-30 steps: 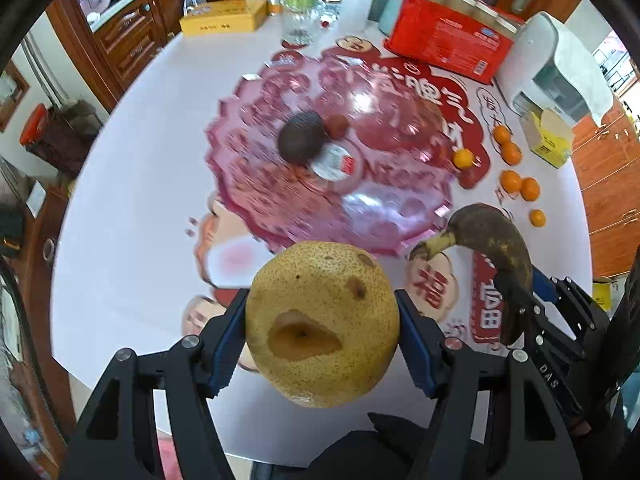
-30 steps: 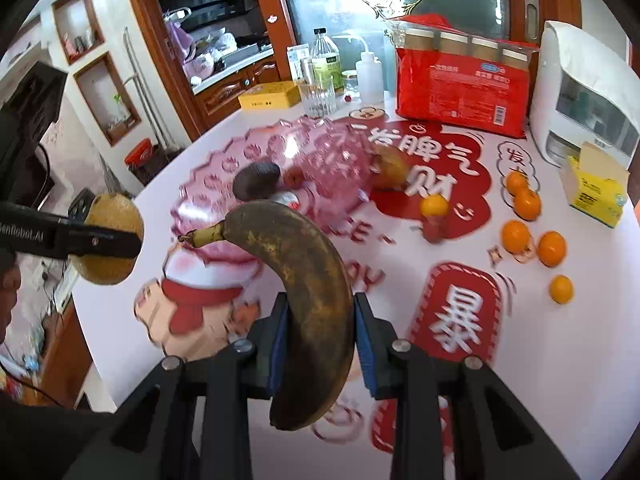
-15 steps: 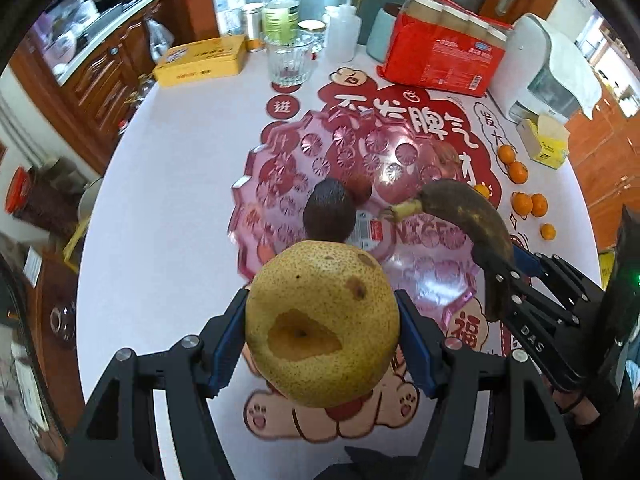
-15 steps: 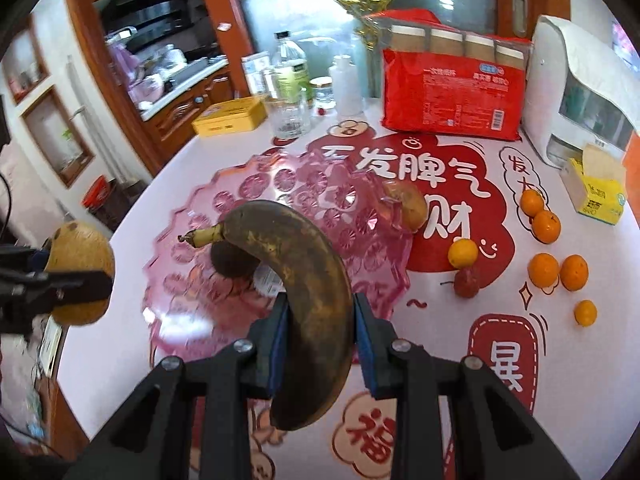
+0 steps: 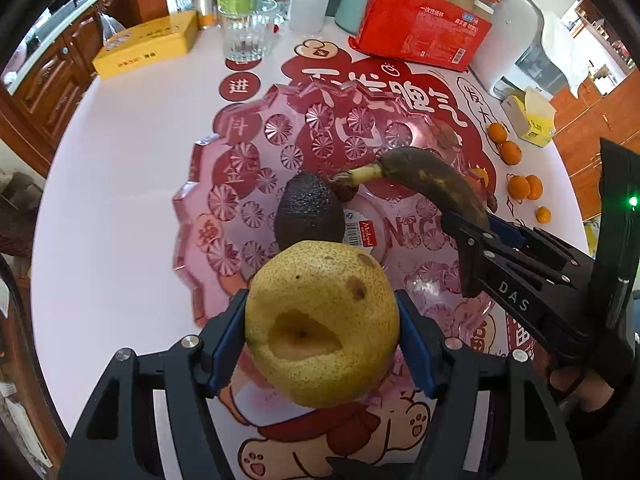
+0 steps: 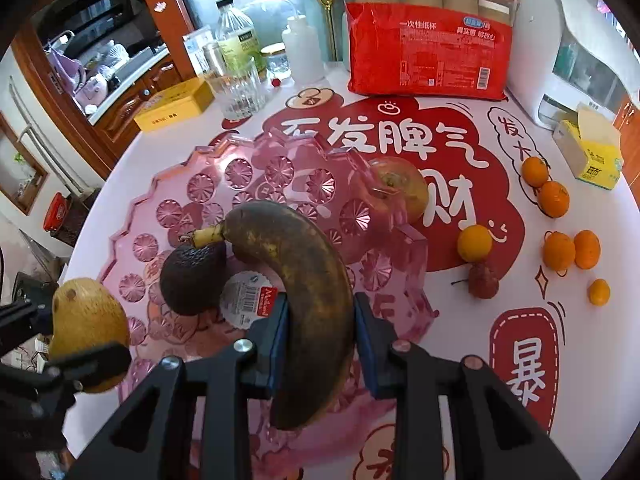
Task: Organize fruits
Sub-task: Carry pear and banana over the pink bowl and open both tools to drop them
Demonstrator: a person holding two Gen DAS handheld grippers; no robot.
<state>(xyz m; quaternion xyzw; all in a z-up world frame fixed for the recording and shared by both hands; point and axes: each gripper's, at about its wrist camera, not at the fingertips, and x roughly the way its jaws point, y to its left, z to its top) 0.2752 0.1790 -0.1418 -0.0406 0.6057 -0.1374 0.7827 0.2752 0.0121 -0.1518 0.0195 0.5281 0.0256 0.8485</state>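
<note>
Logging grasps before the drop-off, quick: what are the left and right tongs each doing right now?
Left tongs: closed on the yellow pear.
Right tongs: closed on the overripe brown banana.

Place: I'm in a home dining area beside what looks like a kitchen.
Signs: wooden cabinets (image 6: 132, 100), festive tablecloth (image 6: 520, 280), water dispenser (image 6: 560, 40).
</note>
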